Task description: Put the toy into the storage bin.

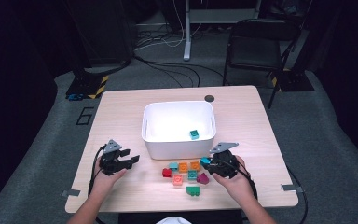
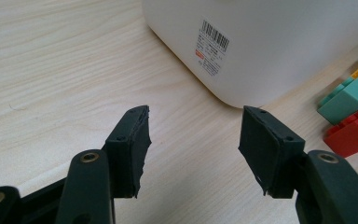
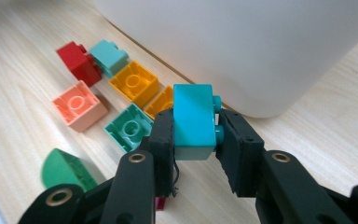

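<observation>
**A:** How far is the job? What do you see at the bottom of the high view?

**B:** Most of the work is left, I think. Low in the middle of the picture, loose blocks sit on the bench (image 1: 121, 100). Closest to the person is a dark green block (image 1: 192, 190). Just past it I count a pink block (image 1: 177, 180), a green block (image 1: 192, 175) and a purple block (image 1: 203, 178). Then a red block (image 1: 167, 172), a light teal block (image 1: 173, 165) and 2 orange blocks (image 1: 189, 166). That makes 8 still waiting.

**A:** And the tongs?

**B:** The right tongs (image 3: 195, 135) are closed tight on a bright blue block (image 3: 194, 120). In the high view that block is right of the middle, just in front of the box, a little above the bench. The left tongs (image 2: 193, 144) are wide open with nothing between them. They wait at the lower left, near the front left corner of the box.

**A:** What is in the box?

**B:** The white box (image 1: 151, 140) sits in the middle of the picture, just behind the blocks. Inside it lies 1 small teal block (image 1: 194, 134), near the front right side. The rest of the box floor is bare.

**A:** So what comes next?

**B:** I guess the blue block goes in, so then 2 would be done.
</observation>
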Available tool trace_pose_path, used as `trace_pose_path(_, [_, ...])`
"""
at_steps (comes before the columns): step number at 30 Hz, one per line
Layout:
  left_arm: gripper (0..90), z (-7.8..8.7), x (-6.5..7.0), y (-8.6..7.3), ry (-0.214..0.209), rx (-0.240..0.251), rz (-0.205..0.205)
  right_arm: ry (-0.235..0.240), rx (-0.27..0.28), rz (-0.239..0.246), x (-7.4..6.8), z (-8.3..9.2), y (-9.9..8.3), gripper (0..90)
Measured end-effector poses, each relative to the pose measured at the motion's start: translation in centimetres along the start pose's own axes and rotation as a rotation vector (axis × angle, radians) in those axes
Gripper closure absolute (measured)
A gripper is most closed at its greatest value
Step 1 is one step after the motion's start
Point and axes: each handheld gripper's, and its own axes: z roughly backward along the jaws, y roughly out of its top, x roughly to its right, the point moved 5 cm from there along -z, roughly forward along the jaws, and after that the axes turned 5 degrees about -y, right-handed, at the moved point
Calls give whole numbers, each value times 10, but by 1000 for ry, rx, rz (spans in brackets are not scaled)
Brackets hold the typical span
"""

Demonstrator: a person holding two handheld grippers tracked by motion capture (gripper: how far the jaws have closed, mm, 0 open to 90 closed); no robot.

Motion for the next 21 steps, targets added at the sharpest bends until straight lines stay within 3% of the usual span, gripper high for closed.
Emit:
trace_pose_path(4, [425,0,0,0,1,-1,2,11,12,20,-2,12,10,669])
trace_pose_path(9, [425,0,0,0,0,-1,1,59,23,21,-6,25,22,669])
trace_pose_path(14, [425,0,0,0,-1,1,2,67,24,53,-9,35,32,668])
trace_pose_path(21, [426,0,0,0,-1,-2,1,98,46,59,-12,54,50,669])
